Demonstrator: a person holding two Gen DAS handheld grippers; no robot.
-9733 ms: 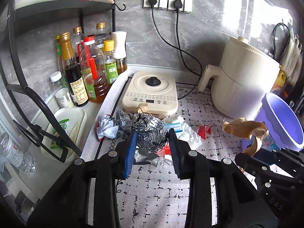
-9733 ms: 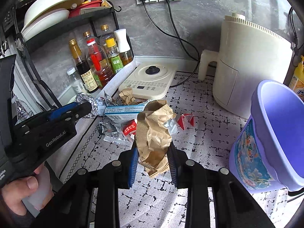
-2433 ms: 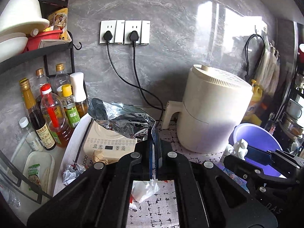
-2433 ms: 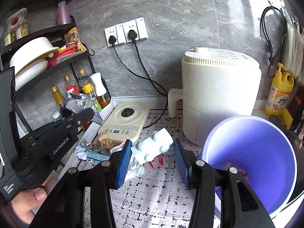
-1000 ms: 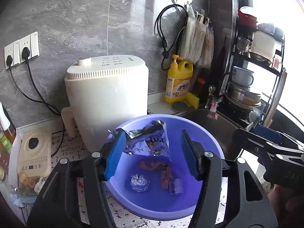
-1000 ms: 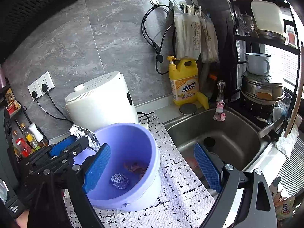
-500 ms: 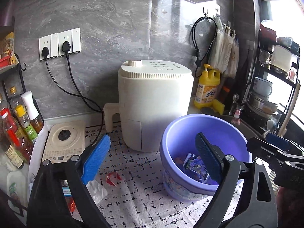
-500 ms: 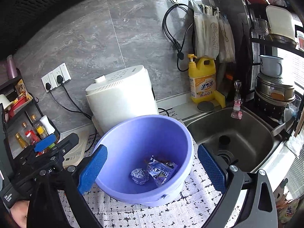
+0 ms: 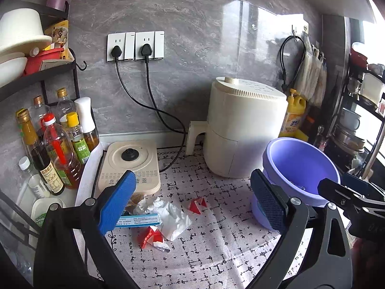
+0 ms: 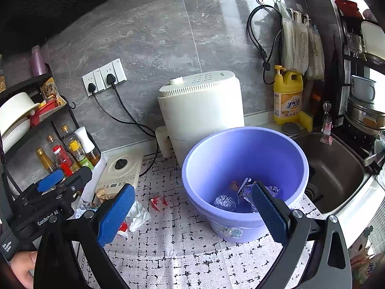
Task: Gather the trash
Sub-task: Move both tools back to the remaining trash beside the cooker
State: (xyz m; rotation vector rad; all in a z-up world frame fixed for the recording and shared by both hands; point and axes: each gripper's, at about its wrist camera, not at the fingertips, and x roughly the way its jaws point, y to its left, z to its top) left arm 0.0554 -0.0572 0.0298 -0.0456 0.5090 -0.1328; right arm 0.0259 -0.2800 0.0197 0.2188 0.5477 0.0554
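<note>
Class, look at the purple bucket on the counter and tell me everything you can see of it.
The purple bucket looks like smooth, matte lilac plastic, round, wider at the rim than at the base, with a printed label low on its outer wall. It stands upright and open on the patterned counter mat, in front of the cream appliance and beside the sink. Inside lie a crumpled foil ball, a shiny foil wrapper and a brownish scrap. Neither gripper touches it.

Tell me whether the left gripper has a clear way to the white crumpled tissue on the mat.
Probably yes. The left gripper is open and empty, and the white crumpled tissue lies uncovered on the mat just ahead of it, nothing standing between.
</note>
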